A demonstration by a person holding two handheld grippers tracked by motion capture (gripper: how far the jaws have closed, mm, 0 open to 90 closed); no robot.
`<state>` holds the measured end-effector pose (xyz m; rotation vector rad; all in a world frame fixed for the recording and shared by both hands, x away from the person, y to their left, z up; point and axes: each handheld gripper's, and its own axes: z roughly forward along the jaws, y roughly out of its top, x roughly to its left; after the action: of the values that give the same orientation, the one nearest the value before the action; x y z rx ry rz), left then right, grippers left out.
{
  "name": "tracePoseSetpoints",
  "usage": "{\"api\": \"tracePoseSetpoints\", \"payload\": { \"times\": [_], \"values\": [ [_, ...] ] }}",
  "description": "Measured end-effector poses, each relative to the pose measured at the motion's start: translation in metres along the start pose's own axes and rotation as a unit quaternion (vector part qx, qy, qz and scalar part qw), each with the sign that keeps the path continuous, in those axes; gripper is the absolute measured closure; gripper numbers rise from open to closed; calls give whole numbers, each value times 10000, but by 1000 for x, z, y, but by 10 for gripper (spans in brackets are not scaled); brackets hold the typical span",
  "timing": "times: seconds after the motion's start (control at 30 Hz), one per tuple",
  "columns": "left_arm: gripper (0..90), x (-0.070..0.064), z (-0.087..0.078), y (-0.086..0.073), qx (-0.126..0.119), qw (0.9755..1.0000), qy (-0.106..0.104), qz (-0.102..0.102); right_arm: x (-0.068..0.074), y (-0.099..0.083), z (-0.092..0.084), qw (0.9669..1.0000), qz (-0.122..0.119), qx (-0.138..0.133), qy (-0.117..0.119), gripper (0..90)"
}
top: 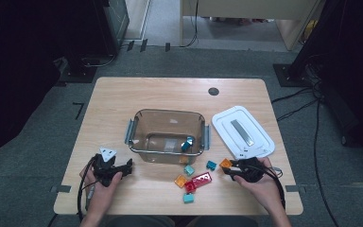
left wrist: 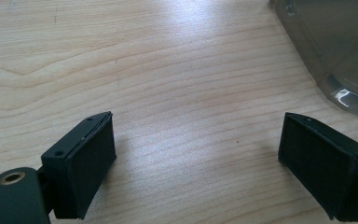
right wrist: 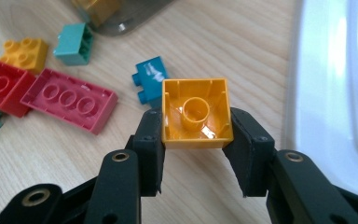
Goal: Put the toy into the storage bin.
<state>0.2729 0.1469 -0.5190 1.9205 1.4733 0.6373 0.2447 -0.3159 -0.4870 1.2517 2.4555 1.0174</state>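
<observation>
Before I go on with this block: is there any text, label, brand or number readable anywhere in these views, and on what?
No readable text in any view.
White lid: a grey strip on top, maybe a label, too small to read.
Clear container: a pale patch at its bottom, blurred, nothing legible.
Orange block clamped in the right gripper, hollow side up: no lettering visible.
Pink brick and the other blocks: no marks visible.

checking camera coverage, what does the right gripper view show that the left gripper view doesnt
Right gripper view: the right gripper shut on an orange square plastic brick, loose red, pink, teal and blue bricks, and the white plastic lid.
Left gripper view: the left gripper, jaws wide open over bare wood.
Both: the light wooden table and a part of the clear plastic container.
</observation>
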Motion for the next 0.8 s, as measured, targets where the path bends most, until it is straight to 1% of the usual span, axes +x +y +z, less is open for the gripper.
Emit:
{"api": "tracePoseSetpoints", "payload": {
  "times": [0.1,0.2,0.5,0.6,0.73,0.8],
  "values": [
    [106,0,0,0,0,10000,3,-5,-4,1,-5,9999,150,-69,-49,600],
    [106,0,0,0,-2,10000,7,-8,-7,3,-9,9996,242,-117,-69,600],
    [106,0,0,0,0,10000,16,-10,-18,13,-20,9988,433,-188,-110,601],
    [106,0,0,0,1,10000,13,-12,-20,17,-24,9989,396,-218,-123,601],
    [106,0,0,0,-1,10000,14,-11,-20,25,-30,9989,395,-177,-153,601],
    [106,0,0,0,-2,10000,16,-11,-20,30,-34,9990,374,-213,-154,601]
  ]
}}
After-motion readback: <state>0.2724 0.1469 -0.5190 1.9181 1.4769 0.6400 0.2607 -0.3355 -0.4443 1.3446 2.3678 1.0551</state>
